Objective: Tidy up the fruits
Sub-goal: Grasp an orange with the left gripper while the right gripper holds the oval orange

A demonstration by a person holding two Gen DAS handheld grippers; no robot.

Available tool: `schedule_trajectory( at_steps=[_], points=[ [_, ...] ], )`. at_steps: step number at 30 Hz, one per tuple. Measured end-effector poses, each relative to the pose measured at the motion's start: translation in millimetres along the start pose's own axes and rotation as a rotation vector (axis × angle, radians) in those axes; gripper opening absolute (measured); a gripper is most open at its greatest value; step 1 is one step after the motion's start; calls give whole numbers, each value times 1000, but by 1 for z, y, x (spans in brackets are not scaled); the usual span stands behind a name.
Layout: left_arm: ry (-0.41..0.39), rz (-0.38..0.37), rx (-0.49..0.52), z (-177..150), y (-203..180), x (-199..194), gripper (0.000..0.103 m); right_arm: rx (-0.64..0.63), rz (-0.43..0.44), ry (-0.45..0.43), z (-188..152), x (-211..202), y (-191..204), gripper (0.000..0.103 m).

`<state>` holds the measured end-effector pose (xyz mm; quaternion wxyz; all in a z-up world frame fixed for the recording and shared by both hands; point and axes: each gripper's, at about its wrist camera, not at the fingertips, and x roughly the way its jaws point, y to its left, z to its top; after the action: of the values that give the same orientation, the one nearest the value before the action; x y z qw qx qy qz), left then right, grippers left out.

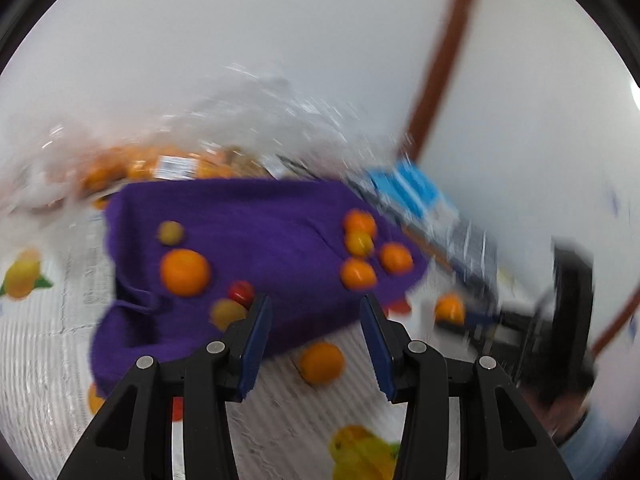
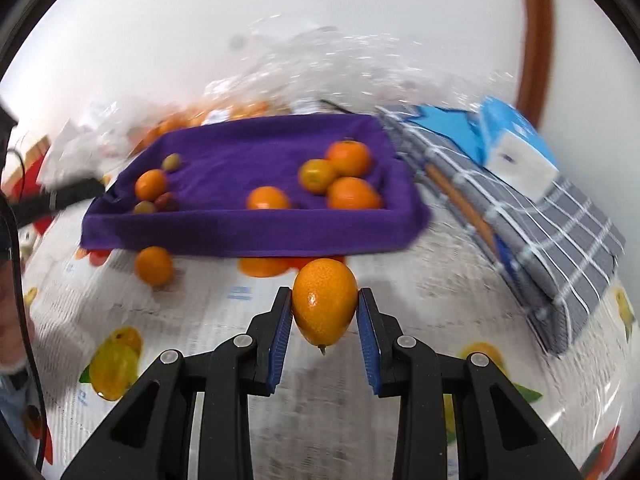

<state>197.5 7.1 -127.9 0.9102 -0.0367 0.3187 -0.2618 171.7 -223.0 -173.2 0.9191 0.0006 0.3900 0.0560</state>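
Right gripper (image 2: 324, 308) carries an orange (image 2: 324, 304) pinched between its jaws above the counter (image 2: 400, 300), just short of the purple tray (image 2: 248, 236); left gripper (image 1: 316, 320) hovers with jaws open and empty; next move likely calls for release among the tray's oranges

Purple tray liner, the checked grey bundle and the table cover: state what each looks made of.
Purple tray liner: soft towel-like cloth, matte, draping limply over the rim. Checked grey bundle: woven fabric, folded in layers, white grid lines. Table cover: probably wipeable plastic or oilcloth, printed with fruit pictures, lying flat; blur leaves its sheen uncertain.
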Motion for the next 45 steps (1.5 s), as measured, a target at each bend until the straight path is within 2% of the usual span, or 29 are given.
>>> schedule_trajectory(
  at_steps=[1,4,8,11,14,16,17,19,26,32,36,41,45],
  points=[
    [18,34,58,-5,-11,6,44,17,-3,1,-2,0,-6,32],
    [54,63,119,-14,-24,17,44,22,-17,-6,-8,-1,-12,32],
    [117,99,120,-18,-24,33,44,25,10,-15,-12,-4,-14,32],
    [158,85,85,-20,-20,41,44,40,24,-19,-12,-6,-17,32],
    [170,104,99,-24,-22,45,44,57,32,3,-12,-1,-19,32],
    [182,118,115,-26,-25,49,41,64,33,15,-12,2,-20,32],
    [184,130,119,-26,-25,50,32,65,36,17,-12,2,-20,32],
    [182,109,107,-25,-24,50,32,62,40,16,-12,2,-19,32],
    [126,56,82,-20,-22,39,32,58,41,16,-12,2,-19,32],
    [42,-5,27,-10,-14,17,32,69,17,-1,-7,-2,-20,32],
    [-25,1,-1,-4,-6,3,32,66,22,-19,9,-11,-17,32],
    [-57,37,-61,4,11,-7,32,22,17,-83,38,-29,-4,32],
    [-103,52,-131,15,28,-21,32,-7,19,-99,60,-30,7,32]
  ],
)
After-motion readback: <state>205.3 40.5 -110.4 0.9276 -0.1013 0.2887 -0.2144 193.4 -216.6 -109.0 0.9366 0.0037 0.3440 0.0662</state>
